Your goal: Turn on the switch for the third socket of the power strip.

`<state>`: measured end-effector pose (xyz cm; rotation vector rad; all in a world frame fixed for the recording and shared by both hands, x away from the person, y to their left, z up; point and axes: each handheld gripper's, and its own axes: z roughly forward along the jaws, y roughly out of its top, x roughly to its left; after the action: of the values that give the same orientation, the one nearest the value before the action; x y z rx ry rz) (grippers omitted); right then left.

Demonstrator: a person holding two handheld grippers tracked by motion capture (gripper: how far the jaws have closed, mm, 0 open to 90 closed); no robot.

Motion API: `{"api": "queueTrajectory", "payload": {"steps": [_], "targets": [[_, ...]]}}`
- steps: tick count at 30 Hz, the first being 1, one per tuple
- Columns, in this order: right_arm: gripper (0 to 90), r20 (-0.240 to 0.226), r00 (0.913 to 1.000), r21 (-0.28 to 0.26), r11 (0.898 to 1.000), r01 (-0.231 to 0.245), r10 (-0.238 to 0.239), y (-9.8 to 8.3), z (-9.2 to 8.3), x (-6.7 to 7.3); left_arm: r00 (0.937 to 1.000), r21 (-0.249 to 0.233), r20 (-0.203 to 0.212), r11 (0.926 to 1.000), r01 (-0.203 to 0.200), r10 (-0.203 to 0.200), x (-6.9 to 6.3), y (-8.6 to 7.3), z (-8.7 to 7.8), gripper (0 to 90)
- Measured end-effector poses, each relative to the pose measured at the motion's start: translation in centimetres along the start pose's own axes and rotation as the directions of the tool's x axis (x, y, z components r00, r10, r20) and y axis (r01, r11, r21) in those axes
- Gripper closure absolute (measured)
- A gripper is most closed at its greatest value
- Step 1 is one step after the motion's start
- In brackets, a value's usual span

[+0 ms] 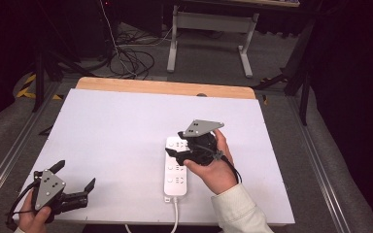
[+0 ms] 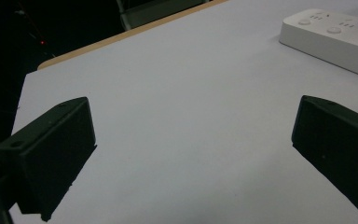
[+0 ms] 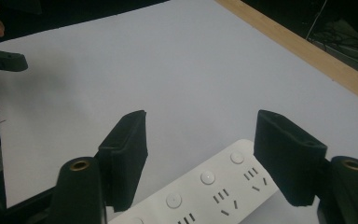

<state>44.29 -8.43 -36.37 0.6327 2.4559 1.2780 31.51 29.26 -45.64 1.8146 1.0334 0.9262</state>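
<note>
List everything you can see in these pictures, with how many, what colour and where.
power strip: one, white, right of the middle of the sheet, near its front edge, its cord running off that edge
sheet: one, white, covering most of the table
table: one, wooden, its edge bare along the far side
desk frame: one, pale grey, on the floor beyond the table
cables: several, dark and white, on the floor behind the table
left gripper: one, black, at the sheet's near left corner, jaws open and empty
right gripper: one, black, above the power strip's far end, jaws open and empty
</note>
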Motion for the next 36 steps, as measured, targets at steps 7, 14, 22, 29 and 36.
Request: {"api": "queueTrajectory", "payload": {"steps": [7, 14, 22, 29, 36], "targets": [[25.7, 0.012, 0.9999, -0.046, 0.999, 0.001, 0.000, -1.0, -1.8, 0.2, 1.0000, 0.000, -0.003, 1.0000, -0.003, 0.003, 0.0, 0.0, 0.0, 0.0], [22.0, 0.006, 0.9996, -0.096, 0.995, -0.028, 0.029, -2.5, -3.7, 0.1, 1.0000, -0.003, -0.002, 1.0000, -0.002, 0.002, 0.0, 0.0, -0.1, 0.0], [21.9, -0.021, 0.9965, -0.148, 0.986, -0.083, 0.081, -5.0, -5.5, -0.2, 1.0000, -0.009, -0.002, 1.0000, 0.004, -0.004, 0.0, 0.0, -0.1, 0.0], [22.3, -0.040, 0.9890, -0.173, 0.974, -0.147, 0.142, -8.0, -6.7, -0.8, 1.0000, -0.009, -0.002, 1.0000, 0.003, -0.003, 0.0, 0.0, -0.1, 0.0], [22.4, -0.051, 0.9843, -0.178, 0.968, -0.175, 0.169, -10.9, -7.2, -1.2, 1.0000, -0.009, -0.006, 1.0000, 0.000, 0.000, 0.0, 0.0, -0.1, 0.0]]}}
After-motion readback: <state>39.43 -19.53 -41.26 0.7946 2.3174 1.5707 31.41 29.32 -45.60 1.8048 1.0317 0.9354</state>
